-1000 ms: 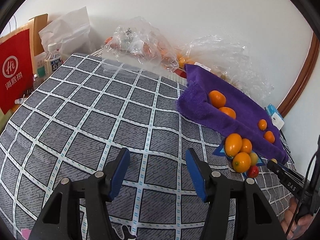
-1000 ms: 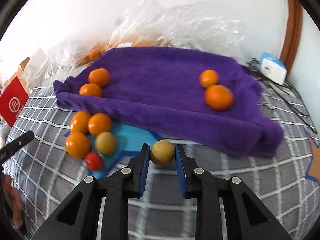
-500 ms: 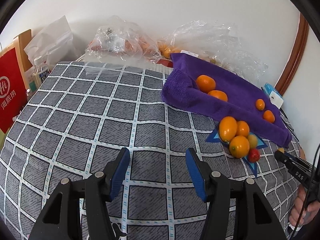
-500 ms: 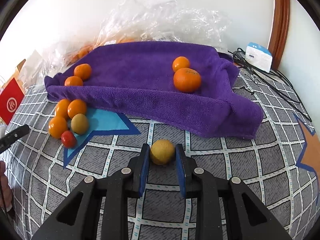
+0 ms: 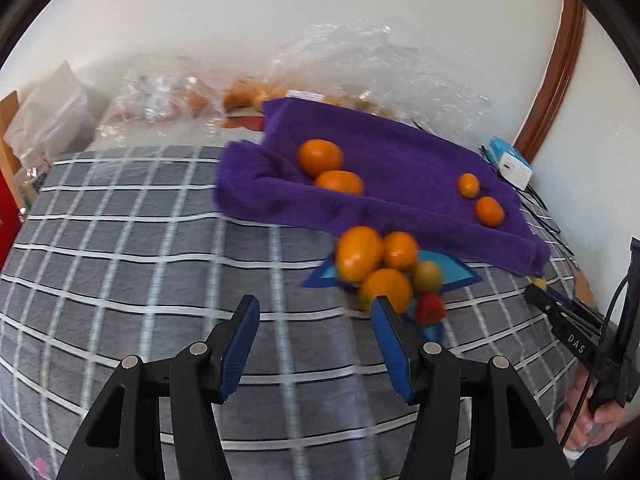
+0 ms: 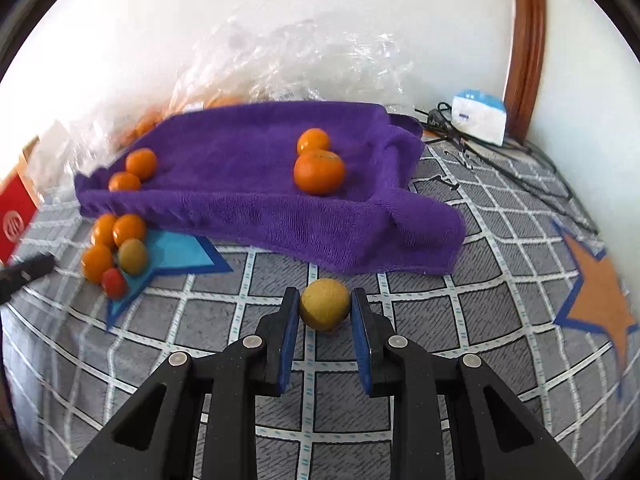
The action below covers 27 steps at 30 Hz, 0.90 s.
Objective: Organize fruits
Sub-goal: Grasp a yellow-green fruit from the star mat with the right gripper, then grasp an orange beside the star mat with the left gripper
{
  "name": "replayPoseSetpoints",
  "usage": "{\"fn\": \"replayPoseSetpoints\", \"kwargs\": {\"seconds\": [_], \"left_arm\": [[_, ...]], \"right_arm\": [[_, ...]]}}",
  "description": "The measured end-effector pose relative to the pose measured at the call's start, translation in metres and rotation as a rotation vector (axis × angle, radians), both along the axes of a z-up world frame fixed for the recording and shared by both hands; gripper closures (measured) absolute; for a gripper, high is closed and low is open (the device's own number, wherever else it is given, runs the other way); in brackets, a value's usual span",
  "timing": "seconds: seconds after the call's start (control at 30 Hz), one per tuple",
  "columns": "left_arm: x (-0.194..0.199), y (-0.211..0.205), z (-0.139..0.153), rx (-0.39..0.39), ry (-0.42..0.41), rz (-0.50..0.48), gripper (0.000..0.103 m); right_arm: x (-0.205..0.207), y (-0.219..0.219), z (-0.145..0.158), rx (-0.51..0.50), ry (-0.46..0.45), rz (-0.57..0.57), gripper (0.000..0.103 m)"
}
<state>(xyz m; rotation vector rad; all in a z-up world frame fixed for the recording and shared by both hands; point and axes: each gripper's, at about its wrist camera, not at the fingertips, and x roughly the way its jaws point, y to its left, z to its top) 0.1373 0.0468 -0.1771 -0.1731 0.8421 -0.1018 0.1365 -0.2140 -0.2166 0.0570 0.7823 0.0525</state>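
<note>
A round yellow-brown fruit (image 6: 325,305) sits between the blue pads of the right gripper (image 6: 325,312), whose fingers are closed against its two sides. It is close to a ball, so no long axis or pointing direction can be read from it. Whether it rests on the grey checked cloth (image 6: 472,320) or hangs just above it cannot be told. It lies just in front of the near edge of the purple towel (image 6: 248,168), between the blue star patch (image 6: 176,252) on its left and the orange star patch (image 6: 596,296) on its right.

On the towel two oranges (image 6: 319,162) touch one another near the middle, and two smaller ones (image 6: 134,170) lie at its left end. On the blue star a cluster sits packed together — three orange fruits (image 6: 114,240), a greenish-yellow one (image 6: 133,256) and a small red one (image 6: 114,282).

The left gripper (image 5: 316,336) stands with its fingers wide apart and nothing between them, above the checked cloth — the cluster (image 5: 380,268) lies just beyond its right finger. In this view the largest orange fruit (image 5: 358,254) is egg-shaped, its long axis tilted up to the right.

Crumpled clear plastic bags (image 6: 288,60) lie behind the towel, a white and blue box (image 6: 478,116) with black cables (image 6: 520,172) to the right, and a red bag (image 6: 14,216) at the left edge.
</note>
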Motion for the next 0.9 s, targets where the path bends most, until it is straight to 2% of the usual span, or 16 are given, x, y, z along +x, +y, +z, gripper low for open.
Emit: {"fn": "replayPoseSetpoints", "kwargs": {"seconds": [0.1,0.23,0.3,0.37,0.57,0.63,0.73,0.9], "left_arm": [[0.01,-0.013,-0.003,-0.051,0.019,-0.002,0.048],[0.022,-0.026,-0.008,-0.097,0.05,0.002,0.054],[0.025,-0.032,-0.013,-0.104,0.066,0.004,0.061],[0.028,-0.037,-0.017,-0.098,0.079,0.006,0.069],[0.018,-0.028,-0.009,-0.069,0.055,0.022,0.069],[0.007,-0.015,-0.003,-0.037,0.04,0.038,0.069],[-0.004,0.002,-0.005,0.037,0.083,0.055,0.069],[-0.012,0.016,-0.015,0.037,0.072,0.073,0.067]], "right_arm": [[-0.001,-0.007,-0.001,0.036,0.001,-0.018,0.077],[0.001,-0.007,-0.003,0.048,0.016,-0.015,0.077],[0.002,-0.006,-0.003,0.047,0.023,-0.014,0.077],[0.003,-0.006,-0.003,0.044,0.029,-0.017,0.077],[0.002,-0.008,-0.004,0.057,0.03,-0.024,0.077],[0.002,-0.008,-0.003,0.056,0.028,-0.02,0.077],[0.001,-0.005,-0.003,0.05,0.028,-0.014,0.077],[0.002,0.0,-0.004,0.029,0.036,-0.001,0.077]]}}
